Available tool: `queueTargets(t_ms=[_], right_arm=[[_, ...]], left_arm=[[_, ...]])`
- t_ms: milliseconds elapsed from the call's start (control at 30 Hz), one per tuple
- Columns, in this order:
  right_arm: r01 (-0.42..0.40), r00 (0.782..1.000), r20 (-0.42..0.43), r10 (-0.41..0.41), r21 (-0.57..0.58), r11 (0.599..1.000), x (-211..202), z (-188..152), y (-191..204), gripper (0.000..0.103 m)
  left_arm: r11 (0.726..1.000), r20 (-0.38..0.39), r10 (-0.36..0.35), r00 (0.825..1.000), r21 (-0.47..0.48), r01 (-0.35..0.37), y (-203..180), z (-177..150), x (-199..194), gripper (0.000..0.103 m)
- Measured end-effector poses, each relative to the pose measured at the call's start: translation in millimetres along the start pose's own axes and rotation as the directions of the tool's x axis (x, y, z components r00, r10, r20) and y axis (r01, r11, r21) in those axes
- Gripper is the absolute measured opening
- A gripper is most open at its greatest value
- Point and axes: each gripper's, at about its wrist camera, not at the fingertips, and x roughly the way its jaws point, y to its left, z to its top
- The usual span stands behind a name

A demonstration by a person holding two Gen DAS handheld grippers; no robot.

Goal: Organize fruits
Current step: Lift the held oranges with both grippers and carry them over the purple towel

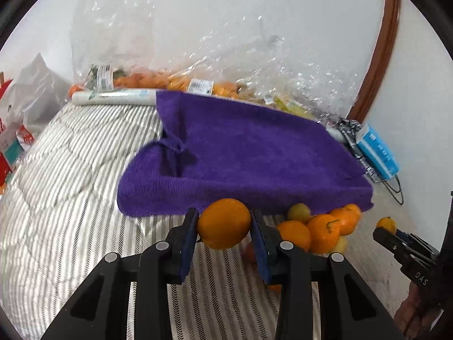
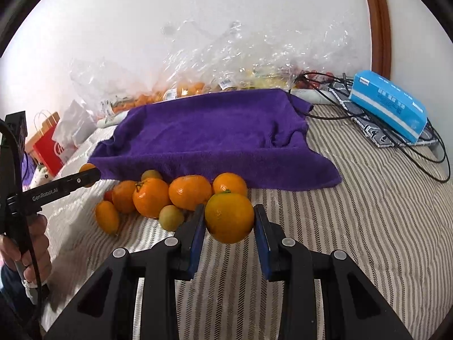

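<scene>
Your left gripper point(image 1: 223, 228), angled down: pads clamped on an orange point(image 1: 223, 226), frame centre, before the purple towel point(image 1: 240, 153). Your right gripper point(image 2: 229, 218), likewise tilted: closed on a tangerine point(image 2: 229, 217); fruit pile point(image 2: 170, 195) centre-left

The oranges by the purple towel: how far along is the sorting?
Nothing looks sorted yet: the purple towel lies bare on top. In hand: the left tongs grip one orange and the right tongs grip another orange. Left to do: a loose pile of oranges and small yellowish fruits at the towel's front edge, and bagged fruit behind it.
</scene>
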Motion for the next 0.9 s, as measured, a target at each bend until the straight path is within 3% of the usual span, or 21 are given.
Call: queueTargets(t_ms=[367, 633, 900], right_arm=[[-0.058, 0.983, 0.173, 0.066, -0.052, 0.997, -29, 63, 28, 0.033], [-0.072, 0.981, 0.170, 0.090, -0.109, 0.991, -4, 91, 46, 0.033], [-0.047, 0.982, 0.176, 0.066, -0.112, 0.993, 24, 113, 35, 0.033]], left_arm=[[0.998, 0.095, -0.021, 0.995, 0.053, 0.016, -17, 57, -21, 0.035], [0.999, 0.105, -0.003, 0.994, 0.041, -0.001, -18, 81, -1, 0.035], [1.000, 0.092, 0.015, 0.996, 0.009, -0.016, -12, 83, 32, 0.035]])
